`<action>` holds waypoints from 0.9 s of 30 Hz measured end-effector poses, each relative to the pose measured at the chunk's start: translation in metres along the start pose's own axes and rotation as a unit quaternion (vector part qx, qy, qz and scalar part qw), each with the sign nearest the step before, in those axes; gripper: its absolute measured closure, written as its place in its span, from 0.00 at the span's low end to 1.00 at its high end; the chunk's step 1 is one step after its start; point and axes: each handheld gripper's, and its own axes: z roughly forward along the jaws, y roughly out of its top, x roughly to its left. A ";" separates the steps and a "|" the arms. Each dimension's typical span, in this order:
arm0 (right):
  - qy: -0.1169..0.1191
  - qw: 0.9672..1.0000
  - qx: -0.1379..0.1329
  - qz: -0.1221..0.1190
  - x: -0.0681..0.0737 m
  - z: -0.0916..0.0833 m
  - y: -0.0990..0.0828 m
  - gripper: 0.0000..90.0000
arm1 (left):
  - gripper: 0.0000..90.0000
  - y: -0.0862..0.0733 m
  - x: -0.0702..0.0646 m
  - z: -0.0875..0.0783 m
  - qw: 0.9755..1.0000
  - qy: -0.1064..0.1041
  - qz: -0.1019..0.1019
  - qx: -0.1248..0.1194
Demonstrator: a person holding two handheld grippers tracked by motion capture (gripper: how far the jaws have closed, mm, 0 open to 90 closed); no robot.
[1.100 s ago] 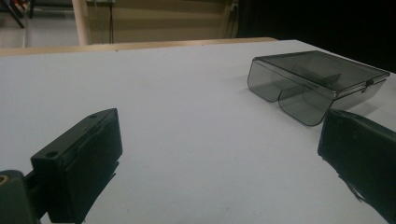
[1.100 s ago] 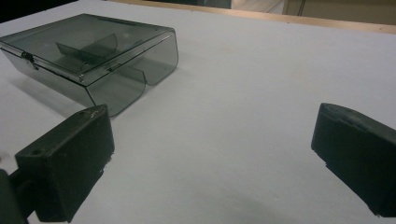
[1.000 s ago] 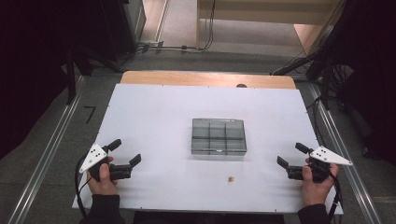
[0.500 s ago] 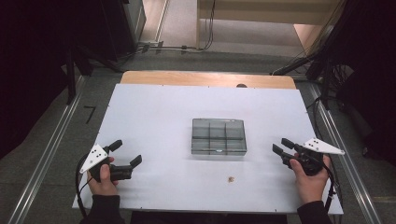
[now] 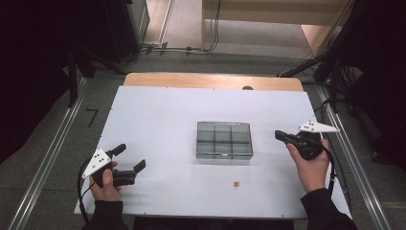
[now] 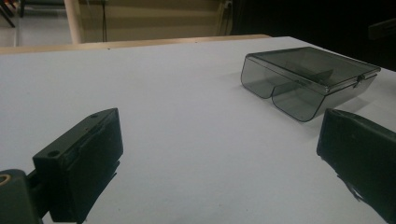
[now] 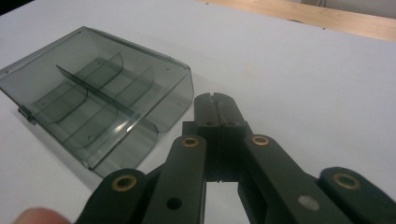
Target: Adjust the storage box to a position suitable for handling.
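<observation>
Closed right claw (image 5: 280, 135) beside box (image 5: 224, 140)

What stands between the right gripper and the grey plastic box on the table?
Nothing visible. Only bare white table lies between the right gripper, its jaws closed on nothing, and the box. The small brown bit lies nearer the person, off that path.

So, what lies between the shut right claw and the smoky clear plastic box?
Only bare white table, in the high view: right claw, box.
</observation>
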 end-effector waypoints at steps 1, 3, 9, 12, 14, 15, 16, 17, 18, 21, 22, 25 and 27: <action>0.006 1.000 0.011 0.001 -0.001 0.006 0.007 0.97 | 0.01 0.000 0.000 0.000 1.000 0.000 0.001 0.001; 0.009 1.000 0.015 -0.003 -0.001 0.010 0.011 0.97 | 0.01 0.000 0.000 0.000 1.000 0.000 0.001 0.002; 0.010 0.999 0.053 -0.010 -0.005 0.034 0.031 0.97 | 0.01 0.000 0.000 0.000 1.000 -0.001 0.000 0.002; 0.009 0.998 0.061 -0.010 -0.007 0.041 0.035 0.97 | 0.01 0.000 0.000 0.000 1.000 -0.001 0.000 0.003; 0.010 0.997 0.072 -0.008 -0.009 0.049 0.040 0.97 | 0.01 0.000 0.000 0.001 1.000 -0.001 0.000 0.003; 0.011 0.997 0.081 -0.007 -0.011 0.056 0.044 0.97 | 0.01 0.000 0.000 0.001 1.000 -0.002 0.000 0.004; 0.011 0.997 0.081 -0.007 -0.011 0.056 0.044 0.97 | 0.01 0.000 0.000 0.001 1.000 -0.001 0.001 0.005; 0.015 0.996 0.089 -0.010 -0.012 0.061 0.046 0.97 | 0.01 0.000 0.000 0.001 1.000 -0.002 0.001 0.006; 0.016 0.994 0.107 -0.012 -0.013 0.071 0.048 0.97 | 0.01 0.000 0.000 0.001 1.000 -0.001 0.002 0.006; 0.019 0.993 0.117 -0.012 -0.016 0.079 0.050 0.97 | 0.01 0.000 -0.001 0.001 1.000 -0.001 0.001 0.006; 0.025 0.992 0.121 -0.010 -0.018 0.083 0.051 0.97 | 0.01 0.000 -0.001 0.001 1.000 -0.002 0.001 0.006; 0.033 0.990 0.134 -0.009 -0.020 0.094 0.053 0.97 | 0.01 0.000 0.000 0.001 1.000 -0.002 0.002 0.007; 0.031 0.990 0.141 -0.006 -0.021 0.101 0.054 0.97 | 0.01 0.000 0.000 0.001 1.000 -0.001 0.002 0.008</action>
